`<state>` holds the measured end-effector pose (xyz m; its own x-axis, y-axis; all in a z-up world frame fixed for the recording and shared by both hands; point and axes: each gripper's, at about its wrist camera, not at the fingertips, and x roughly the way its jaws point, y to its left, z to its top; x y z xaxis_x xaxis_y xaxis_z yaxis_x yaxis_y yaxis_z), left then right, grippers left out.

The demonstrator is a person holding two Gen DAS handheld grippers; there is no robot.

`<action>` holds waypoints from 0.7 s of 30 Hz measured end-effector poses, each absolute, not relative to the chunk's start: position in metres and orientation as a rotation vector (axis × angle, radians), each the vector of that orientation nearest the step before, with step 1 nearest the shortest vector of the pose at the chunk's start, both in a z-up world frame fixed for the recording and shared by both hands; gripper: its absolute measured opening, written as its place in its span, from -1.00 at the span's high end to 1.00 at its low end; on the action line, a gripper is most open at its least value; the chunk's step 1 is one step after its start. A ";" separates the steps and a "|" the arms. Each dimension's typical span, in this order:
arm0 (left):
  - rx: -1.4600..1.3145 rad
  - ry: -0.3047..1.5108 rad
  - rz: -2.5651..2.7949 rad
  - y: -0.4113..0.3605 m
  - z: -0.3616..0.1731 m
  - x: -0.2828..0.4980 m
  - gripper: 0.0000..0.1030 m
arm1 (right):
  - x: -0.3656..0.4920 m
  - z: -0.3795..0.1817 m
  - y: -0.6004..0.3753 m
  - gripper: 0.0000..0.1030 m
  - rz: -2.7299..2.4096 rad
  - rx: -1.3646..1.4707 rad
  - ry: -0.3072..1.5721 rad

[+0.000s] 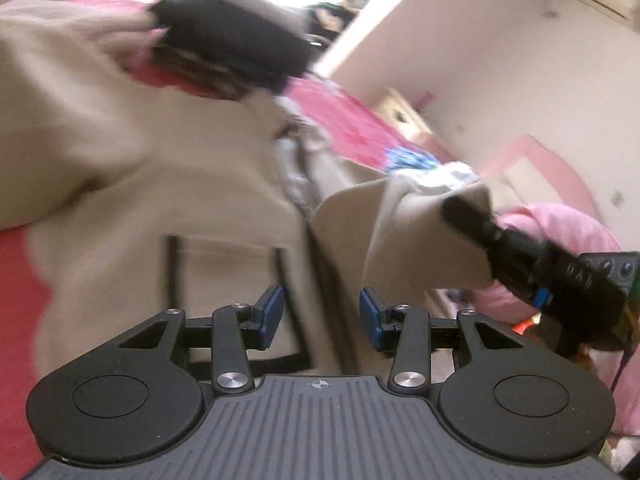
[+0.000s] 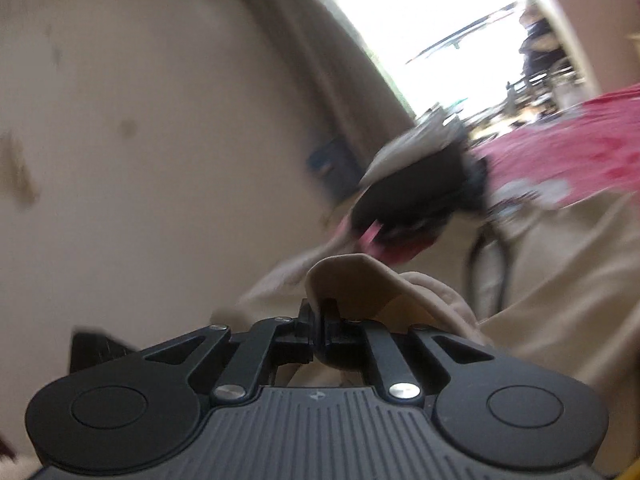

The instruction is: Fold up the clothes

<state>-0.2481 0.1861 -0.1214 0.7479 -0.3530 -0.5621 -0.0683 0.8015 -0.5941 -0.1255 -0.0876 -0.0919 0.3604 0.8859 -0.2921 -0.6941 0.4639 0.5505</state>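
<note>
A beige garment (image 1: 140,168) with a dark-outlined square patch lies spread on a red bedspread (image 1: 16,312). My left gripper (image 1: 319,316) is open and empty just above the garment, its blue pads (image 1: 270,312) apart. My right gripper (image 2: 320,322) is shut on a fold of the beige garment (image 2: 360,280) and lifts it. The right gripper also shows in the left wrist view (image 1: 464,210), holding a corner of the cloth raised. Both views are blurred.
A stack of folded dark and pink clothes (image 1: 228,48) lies beyond the garment; it also shows in the right wrist view (image 2: 416,200). A pink pillow (image 1: 560,228) and pink headboard (image 1: 560,164) stand at the right. A cream wall (image 2: 140,120) and bright window (image 2: 432,20) are behind.
</note>
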 end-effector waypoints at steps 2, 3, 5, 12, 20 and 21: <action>-0.638 0.728 -0.106 0.201 -0.119 -0.255 0.19 | -0.130 -0.101 -0.062 0.34 1.099 0.325 0.667; -0.642 0.729 -0.079 0.207 -0.118 -0.258 0.19 | -0.133 -0.103 -0.054 0.21 1.120 0.316 0.688; -0.648 0.731 -0.031 0.219 -0.116 -0.265 0.19 | -0.141 -0.107 -0.040 0.21 1.162 0.304 0.719; -0.633 0.725 0.006 0.227 -0.106 -0.271 0.19 | -0.155 -0.116 -0.051 0.16 1.200 0.376 0.758; -0.584 0.733 -0.077 0.196 -0.105 -0.248 0.18 | -0.160 -0.110 -0.087 0.05 1.218 0.516 0.790; -0.578 0.735 -0.088 0.192 -0.105 -0.246 0.18 | -0.161 -0.109 -0.089 0.04 1.220 0.529 0.795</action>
<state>-0.2463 0.1918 -0.1047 0.7457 -0.2728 -0.6079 -0.1219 0.8412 -0.5269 -0.1608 -0.0894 -0.1094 0.1352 0.9588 -0.2499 -0.6157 0.2789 0.7369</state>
